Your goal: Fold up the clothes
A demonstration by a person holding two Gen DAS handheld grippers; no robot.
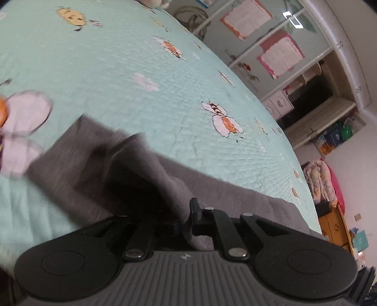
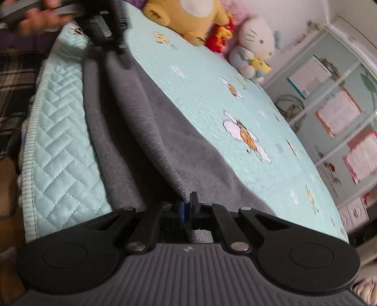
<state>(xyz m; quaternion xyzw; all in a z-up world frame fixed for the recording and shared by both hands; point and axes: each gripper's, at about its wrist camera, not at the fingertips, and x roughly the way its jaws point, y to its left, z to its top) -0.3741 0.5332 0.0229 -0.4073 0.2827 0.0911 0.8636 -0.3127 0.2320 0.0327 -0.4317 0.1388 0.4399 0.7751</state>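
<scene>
A grey garment [image 1: 99, 169] lies across the near part of a mint bee-print bedspread [image 1: 113, 61]. My left gripper [image 1: 186, 219] is shut on a bunched fold of the grey cloth, which rises from its jaws. In the right wrist view the same grey garment [image 2: 165, 131] stretches along the bed's edge from my right gripper [image 2: 187, 208], shut on its near edge, to the left gripper [image 2: 117, 53] at the far end. A hand [image 2: 37, 18] holds that far gripper.
Plush toys [image 2: 195, 16] and a white cat plush [image 2: 256, 40] sit at the head of the bed. The quilted bedspread border [image 2: 61, 150] hangs at the left. Cabinets with posters [image 1: 271, 42] stand beyond the bed's right side, and an orange drawer unit [image 1: 334, 226] stands lower right.
</scene>
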